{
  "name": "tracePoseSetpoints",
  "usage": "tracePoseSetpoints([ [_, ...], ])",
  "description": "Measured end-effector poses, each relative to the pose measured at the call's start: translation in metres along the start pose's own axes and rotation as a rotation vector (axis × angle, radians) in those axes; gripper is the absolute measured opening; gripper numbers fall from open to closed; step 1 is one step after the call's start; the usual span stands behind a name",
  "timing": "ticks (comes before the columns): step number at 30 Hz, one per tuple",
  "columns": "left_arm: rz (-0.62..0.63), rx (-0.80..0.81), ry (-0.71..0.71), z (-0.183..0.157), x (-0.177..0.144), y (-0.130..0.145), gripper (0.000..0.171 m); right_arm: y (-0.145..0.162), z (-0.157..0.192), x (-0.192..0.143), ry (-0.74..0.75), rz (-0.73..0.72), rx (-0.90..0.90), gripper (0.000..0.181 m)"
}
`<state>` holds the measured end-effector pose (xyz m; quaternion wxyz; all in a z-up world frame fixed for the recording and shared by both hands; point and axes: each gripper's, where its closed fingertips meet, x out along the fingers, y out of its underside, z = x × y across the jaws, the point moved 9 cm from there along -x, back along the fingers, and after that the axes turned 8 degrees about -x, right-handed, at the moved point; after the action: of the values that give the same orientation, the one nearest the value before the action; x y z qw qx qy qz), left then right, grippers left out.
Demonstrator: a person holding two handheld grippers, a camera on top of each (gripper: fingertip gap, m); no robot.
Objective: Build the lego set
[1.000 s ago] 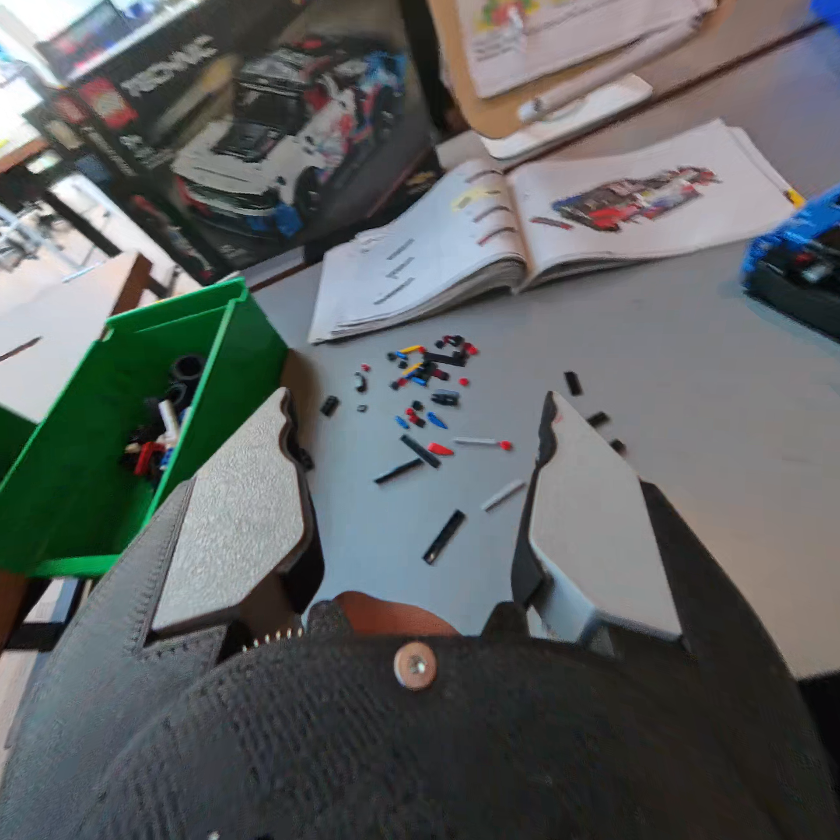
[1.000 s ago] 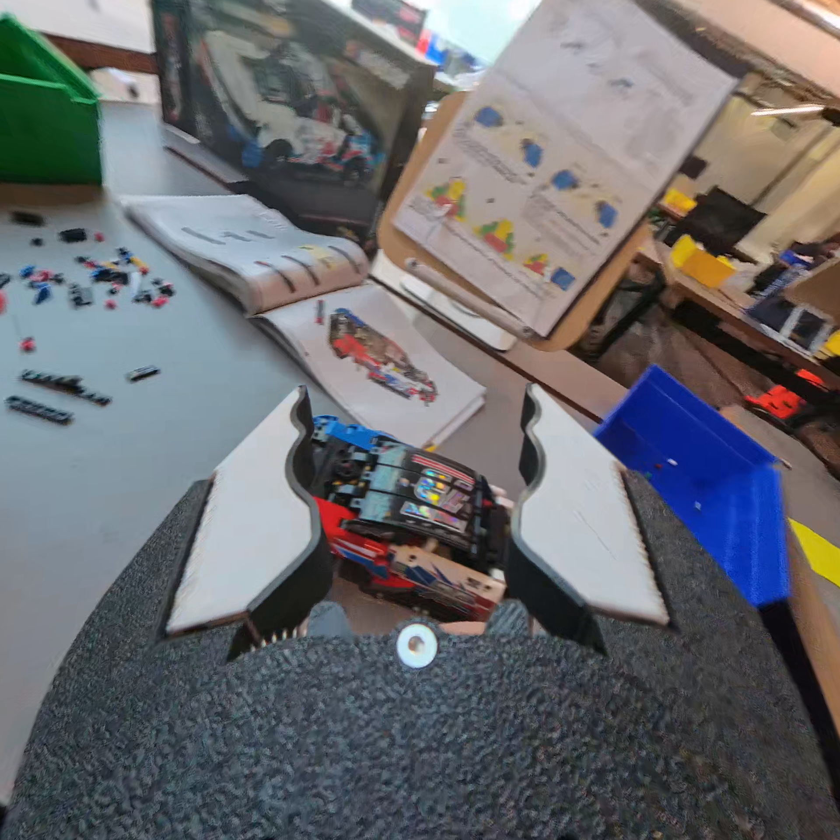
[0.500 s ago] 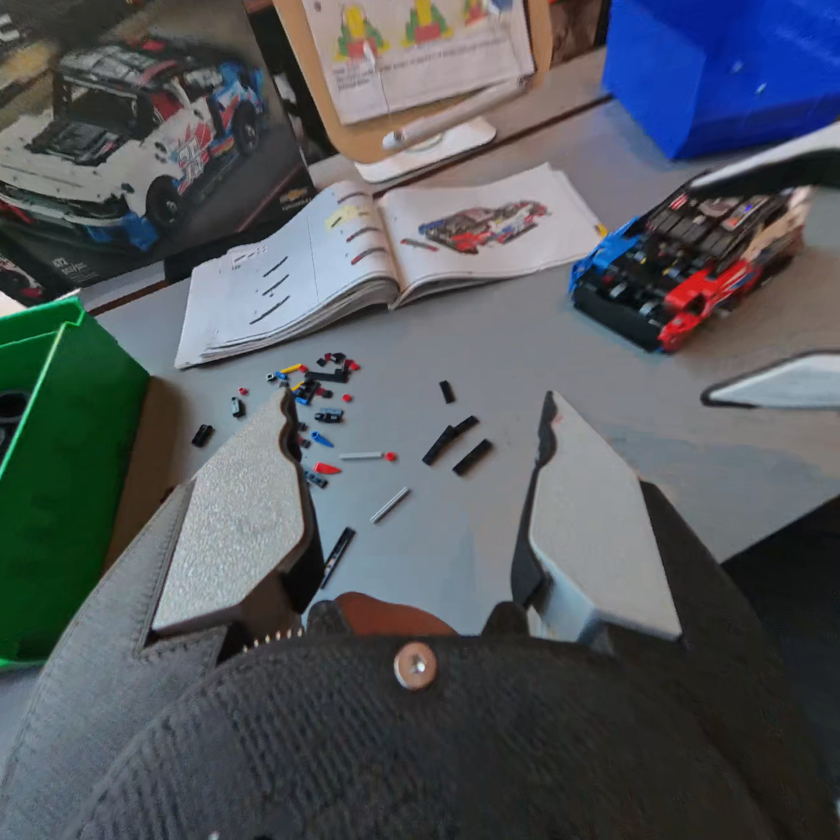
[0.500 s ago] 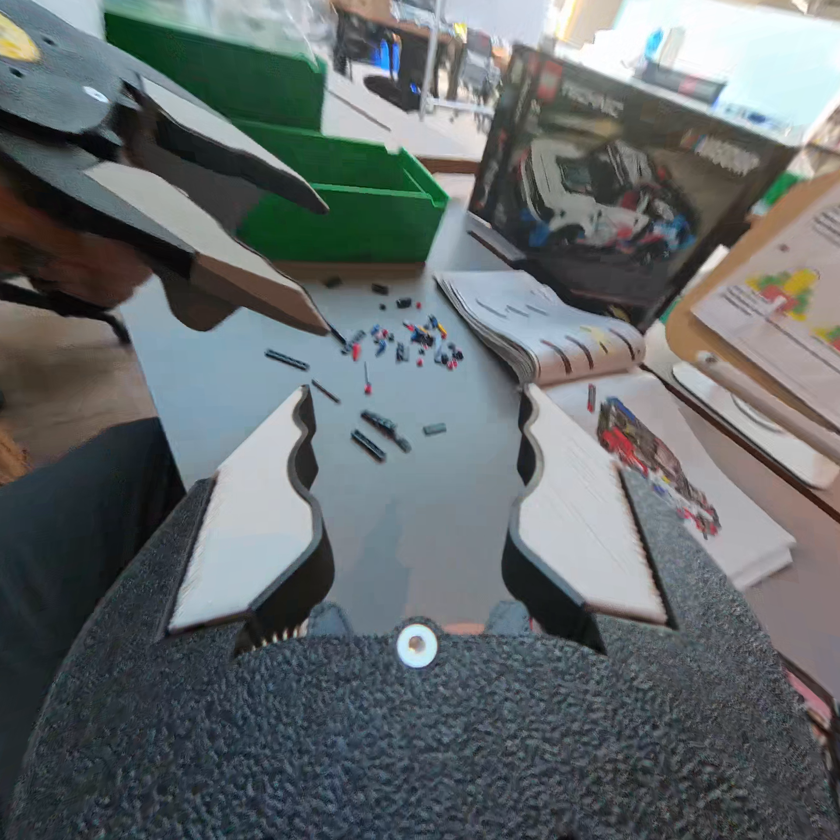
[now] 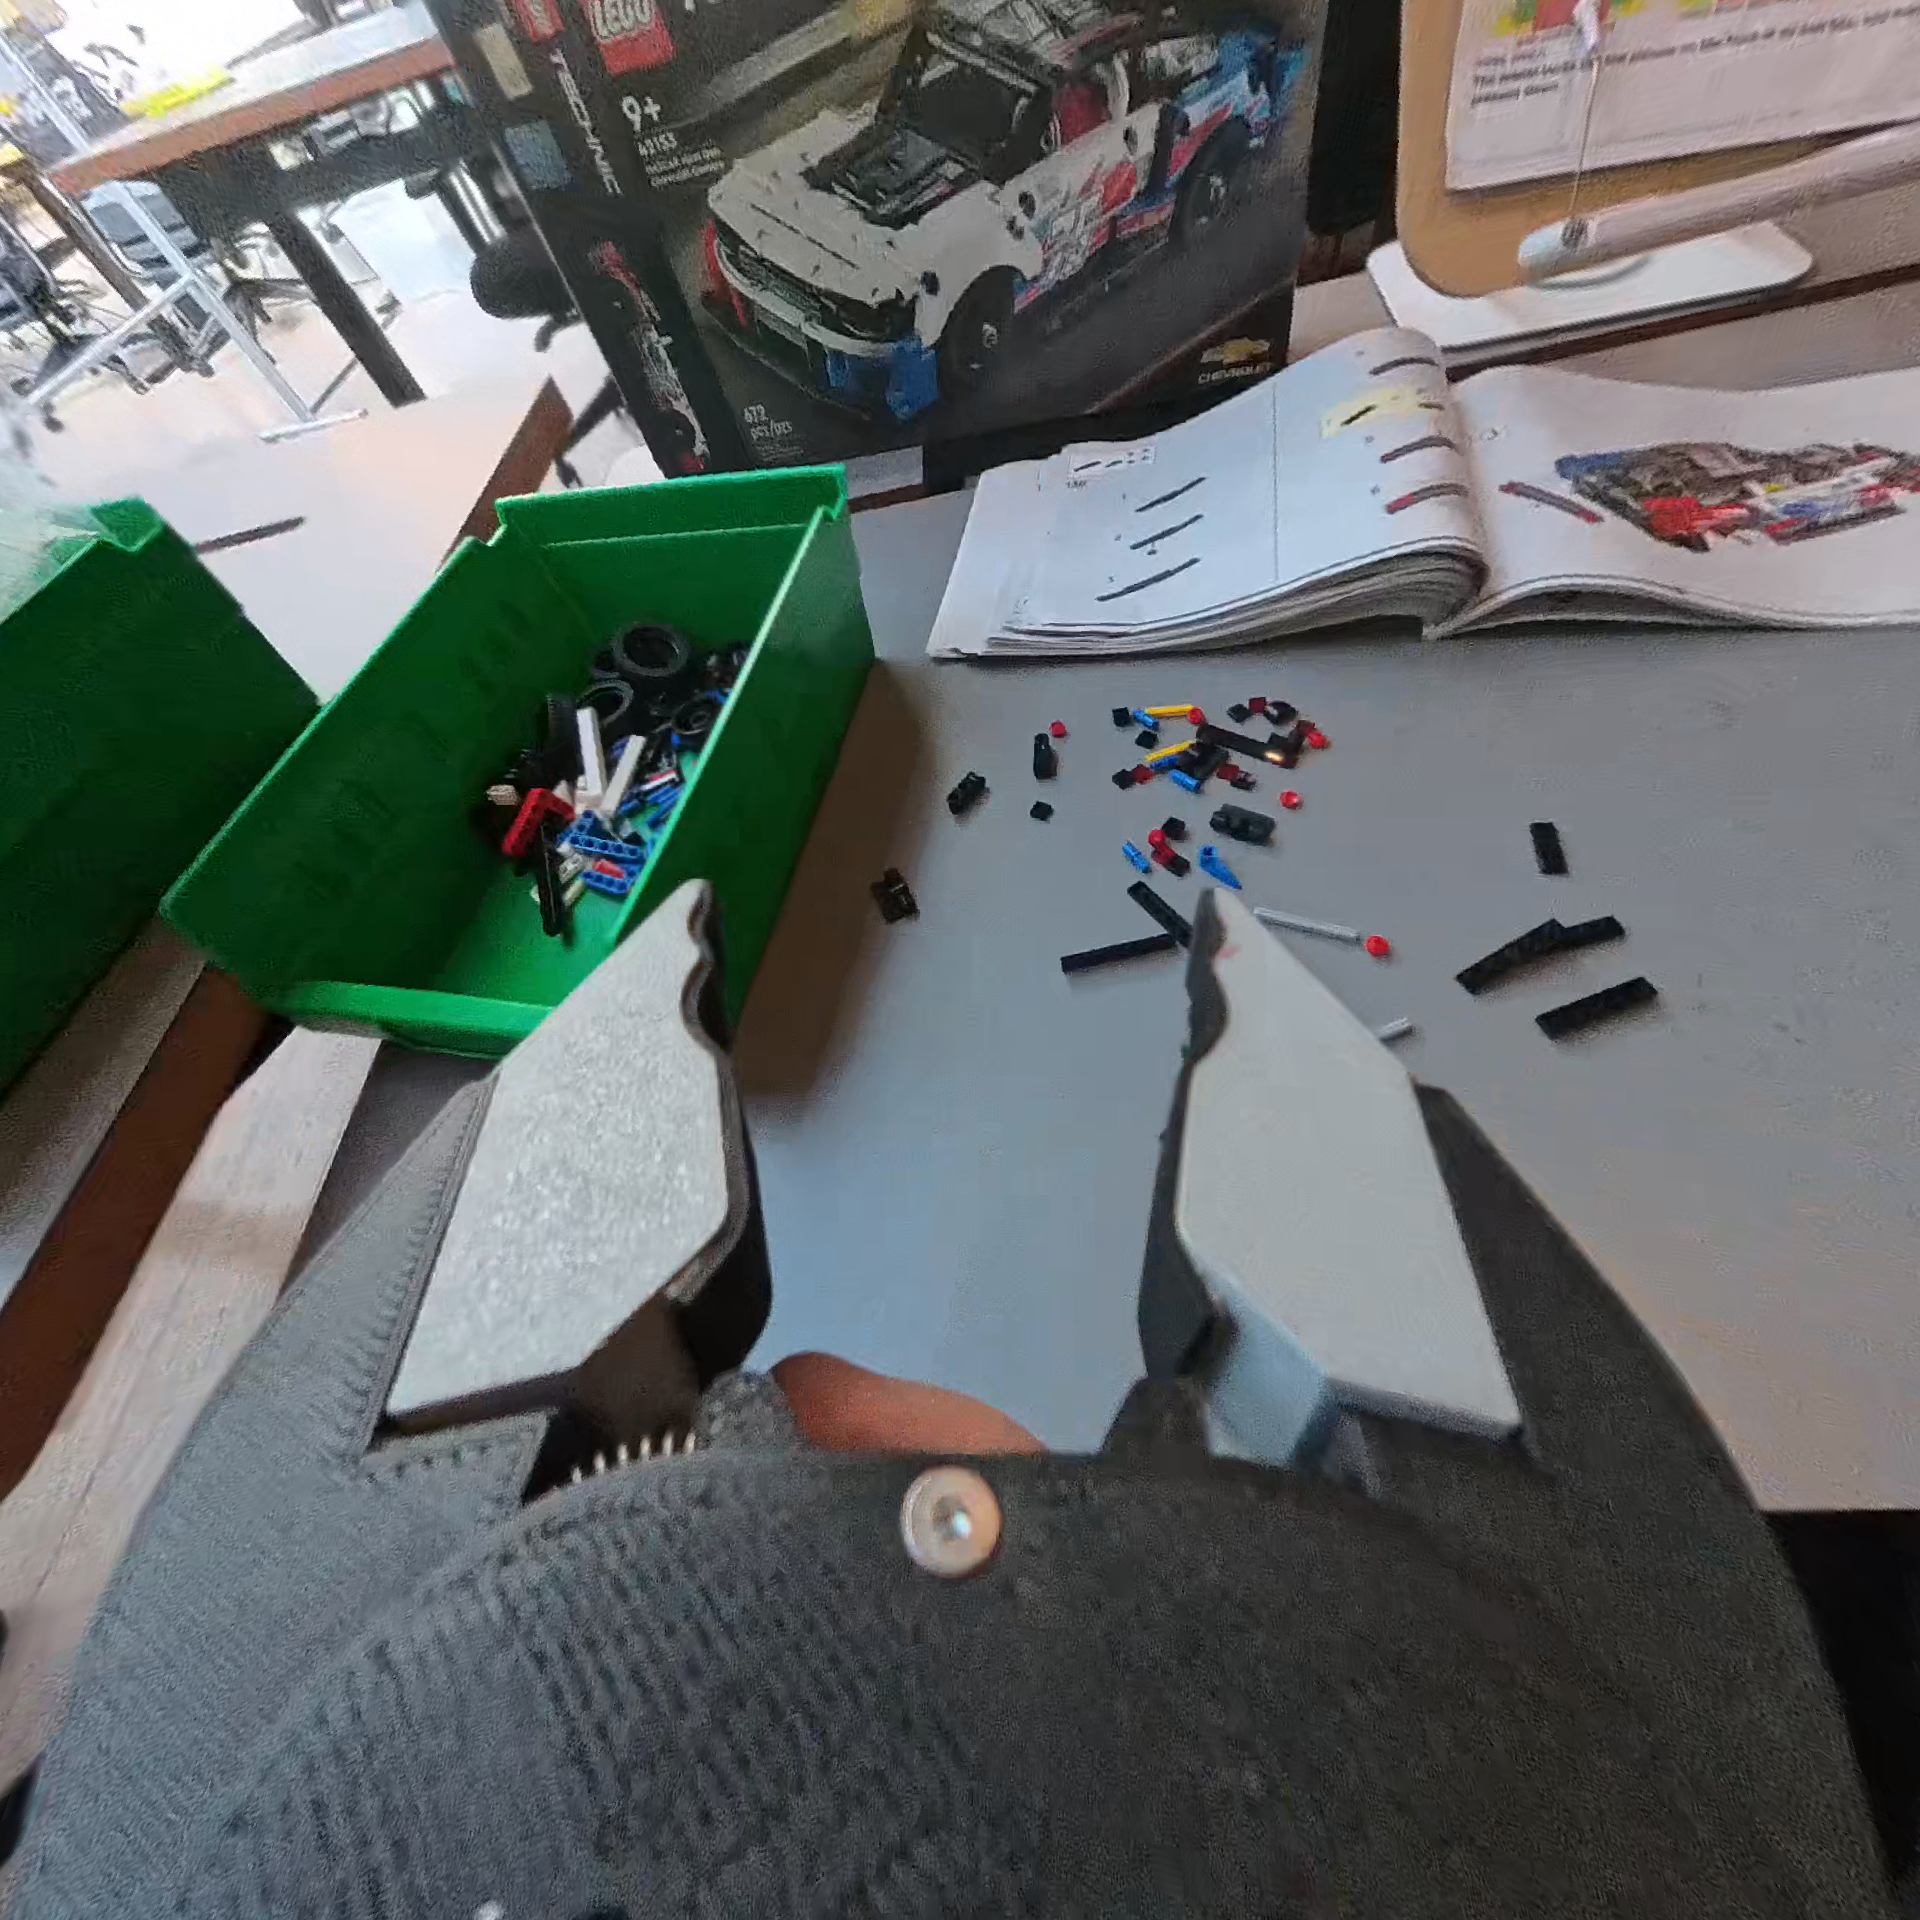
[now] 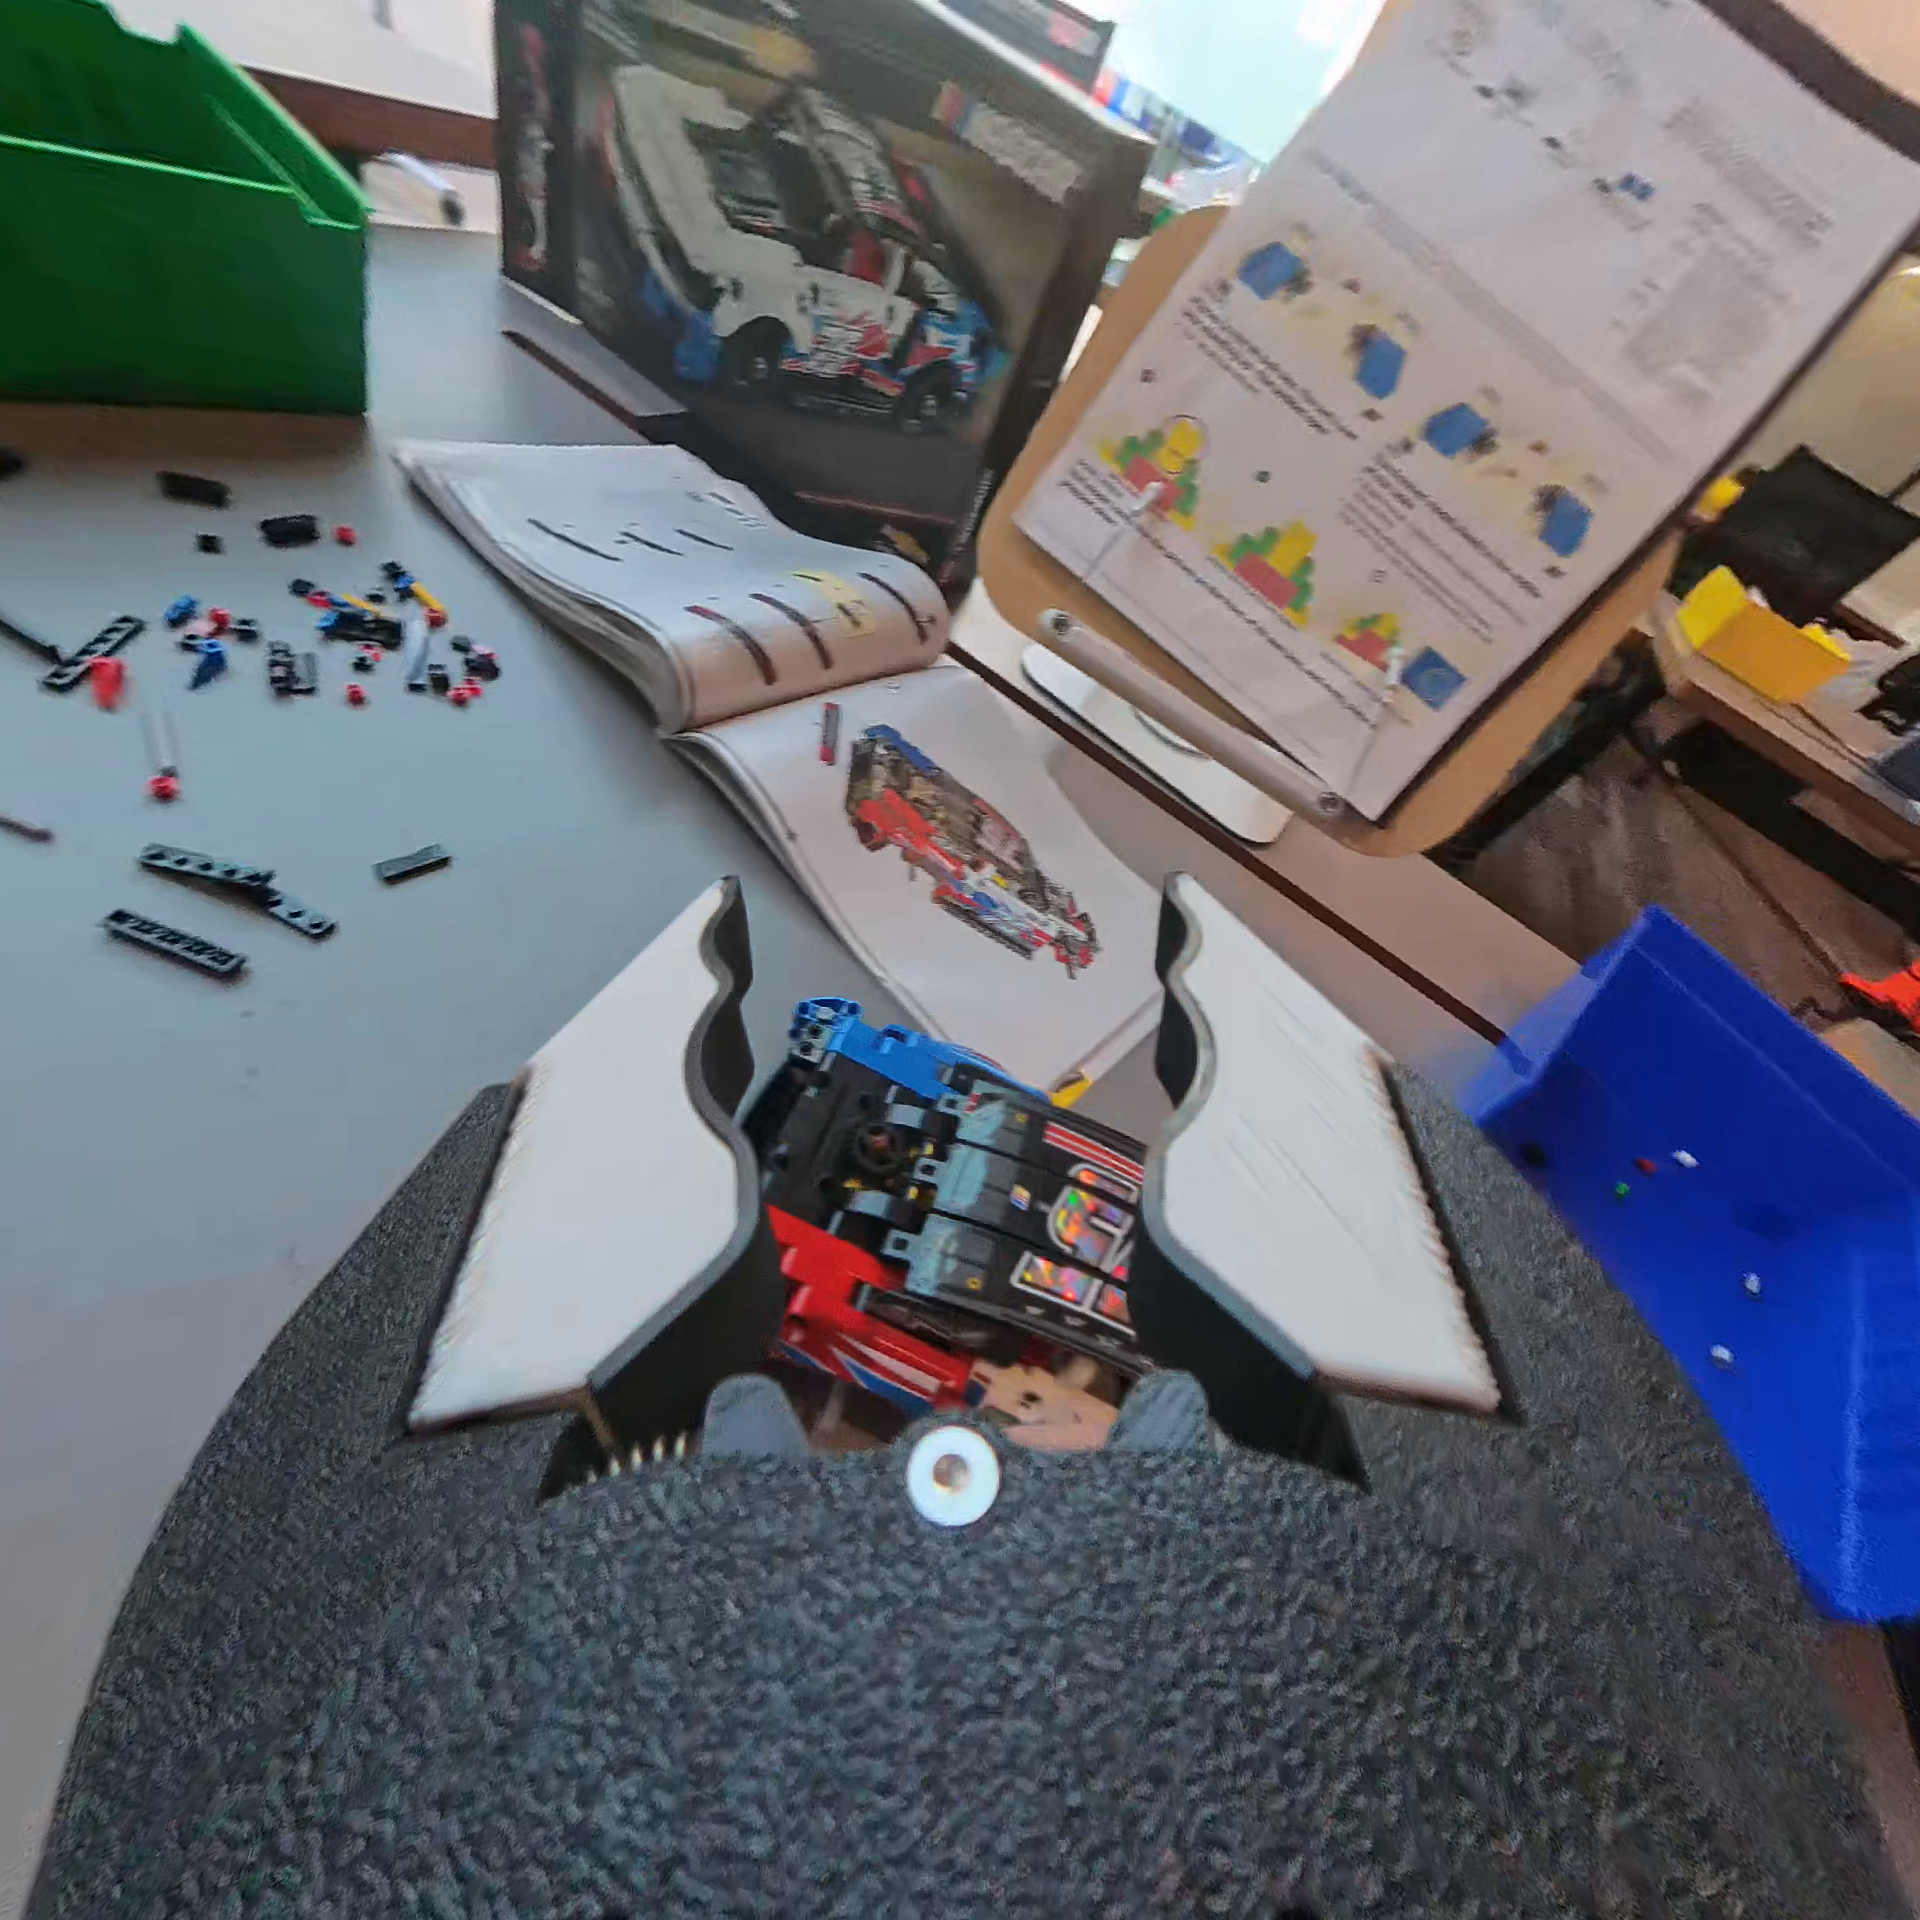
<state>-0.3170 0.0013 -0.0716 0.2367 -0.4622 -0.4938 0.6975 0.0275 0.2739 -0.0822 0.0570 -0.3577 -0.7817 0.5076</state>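
On the grey tabletop, two spread grippers hover over a lego build.
The open green plastic bin holds black tyres and mixed bricks; the blue plastic bin shows a few specks. Only the right view shows the half-built red, black and blue lego car, between the parted right gripper; the left gripper gapes empty above loose small lego pieces.

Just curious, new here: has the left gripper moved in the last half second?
Yes. The left gripper swung left: the green bin, cut off at the left edge then, now shows whole.
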Motion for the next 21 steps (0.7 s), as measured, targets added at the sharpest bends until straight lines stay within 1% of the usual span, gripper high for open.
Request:
tracePoseSetpoints([
  [1,-0.016,-0.024,0.013,0.002,0.0,-0.001,0.085,0.001,-0.005,-0.003,0.024,0.002,0.003,0.077],
  [3,0.012,-0.005,0.057,-0.008,0.006,0.001,0.085,0.001,-0.001,-0.005,-0.01,-0.002,0.009,0.077],
  [6,0.086,0.118,0.115,-0.043,0.022,0.009,0.088,-0.004,0.028,-0.001,-0.189,-0.029,0.027,0.077],
  [8,0.113,0.179,0.191,-0.069,0.028,0.013,0.089,-0.013,0.049,-0.004,-0.309,-0.073,0.027,0.077],
  [9,0.114,0.194,0.232,-0.079,0.029,0.013,0.088,-0.019,0.055,-0.009,-0.335,-0.107,0.028,0.077],
  [10,0.098,0.195,0.249,-0.084,0.028,0.01,0.088,-0.024,0.057,-0.014,-0.335,-0.136,0.03,0.077],
  [12,0.031,0.154,0.222,-0.078,0.026,-0.001,0.088,-0.03,0.047,-0.026,-0.27,-0.184,0.045,0.077],
  [14,-0.059,0.039,0.171,-0.06,0.022,-0.015,0.087,-0.029,0.025,-0.037,-0.154,-0.21,0.095,0.077],
  [15,-0.096,-0.027,0.145,-0.049,0.02,-0.02,0.084,-0.025,0.012,-0.043,-0.096,-0.208,0.124,0.076],
  [17,-0.129,-0.095,0.137,-0.036,0.019,-0.025,0.08,-0.014,-0.009,-0.05,-0.015,-0.18,0.149,0.074],
  [19,-0.084,-0.061,0.165,-0.038,0.024,-0.021,0.08,-0.001,-0.016,-0.051,-0.022,-0.122,0.145,0.073],
  [21,0.046,0.043,0.266,-0.057,0.033,-0.009,0.08,0.013,-0.007,-0.044,-0.139,-0.041,0.123,0.073],
])
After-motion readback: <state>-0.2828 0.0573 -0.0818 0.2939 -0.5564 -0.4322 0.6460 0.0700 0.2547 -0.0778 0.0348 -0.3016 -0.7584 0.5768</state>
